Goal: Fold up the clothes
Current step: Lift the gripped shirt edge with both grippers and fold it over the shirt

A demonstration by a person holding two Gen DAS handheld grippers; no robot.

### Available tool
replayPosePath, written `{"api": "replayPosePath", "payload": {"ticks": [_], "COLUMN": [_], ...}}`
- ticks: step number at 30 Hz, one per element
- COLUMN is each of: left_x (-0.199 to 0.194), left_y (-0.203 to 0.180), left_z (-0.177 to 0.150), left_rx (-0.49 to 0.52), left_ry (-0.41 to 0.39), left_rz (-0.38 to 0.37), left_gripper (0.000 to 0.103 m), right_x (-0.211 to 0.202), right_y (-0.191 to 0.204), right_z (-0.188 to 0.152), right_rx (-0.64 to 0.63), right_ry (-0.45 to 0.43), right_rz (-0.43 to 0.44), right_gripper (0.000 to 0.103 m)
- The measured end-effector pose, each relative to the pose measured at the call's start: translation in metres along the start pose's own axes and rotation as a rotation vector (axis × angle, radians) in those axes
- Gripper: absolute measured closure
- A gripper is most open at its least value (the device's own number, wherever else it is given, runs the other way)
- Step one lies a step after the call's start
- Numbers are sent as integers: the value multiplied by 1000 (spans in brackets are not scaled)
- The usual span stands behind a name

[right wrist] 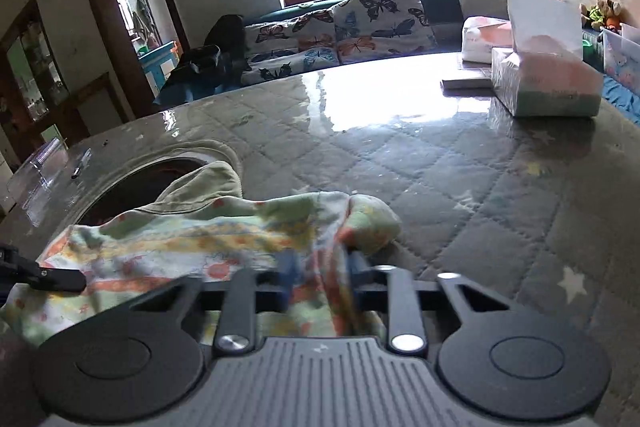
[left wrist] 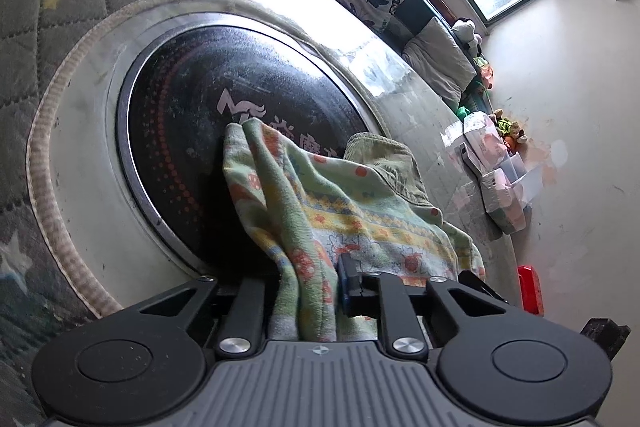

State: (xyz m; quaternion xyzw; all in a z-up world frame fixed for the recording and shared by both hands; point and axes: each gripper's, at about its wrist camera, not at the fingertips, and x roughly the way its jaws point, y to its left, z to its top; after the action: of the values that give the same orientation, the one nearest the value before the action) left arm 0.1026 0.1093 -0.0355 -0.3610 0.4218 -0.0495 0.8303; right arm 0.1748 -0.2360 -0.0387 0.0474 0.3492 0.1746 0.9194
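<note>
Garment (left wrist: 340, 211): small, green, printed knit, bunched on the table (right wrist: 460, 187), partly over the round black burner (left wrist: 224, 115) set into it. A plain green piece (left wrist: 384, 163) lies under or behind it; same item or not, cannot tell.

Left tool (left wrist: 308, 291): nearly closed, cloth pinched between its fingers, edge of fabric running back into the jaws.

Right tool (right wrist: 320, 279): also nearly closed on a gathered fold of the same garment. Picture blurred here.

Step in hand, as I judge it: both edges gripped, ready to lift and spread. To do it well, raise both tools together and draw them apart until the cloth hangs flat, then lay it on the quilted cover clear of the burner. Keep tension even; a loose pinch may slip.

Pose: both tools angled down toward the table, side by side. The left tool's tip shows at the left margin of the right view, close to the cloth.
</note>
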Motion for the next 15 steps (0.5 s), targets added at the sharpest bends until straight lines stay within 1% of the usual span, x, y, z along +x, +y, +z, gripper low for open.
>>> {"api": "replayPosePath", "payload": {"ticks": [2, 6, 11, 15], "left_x": [-4, -11, -7, 9], "left_y": [-5, -26, -62, -100], "left_z": [2, 8, 11, 10], "left_rx": [17, 77, 151, 213], "left_ry": [-13, -38, -32, -13], "left_rz": [-7, -22, -67, -99], "left_gripper": [90, 92, 93, 93], "right_x": [-7, -31, -61, -80], "right_y": [-1, -4, -9, -25], "right_z": [1, 4, 10, 19], "right_rx": [16, 48, 39, 44], "right_ry": [-8, -55, -117, -160], "right_rz": [9, 27, -7, -63], "right_gripper": [93, 94, 94, 94]}}
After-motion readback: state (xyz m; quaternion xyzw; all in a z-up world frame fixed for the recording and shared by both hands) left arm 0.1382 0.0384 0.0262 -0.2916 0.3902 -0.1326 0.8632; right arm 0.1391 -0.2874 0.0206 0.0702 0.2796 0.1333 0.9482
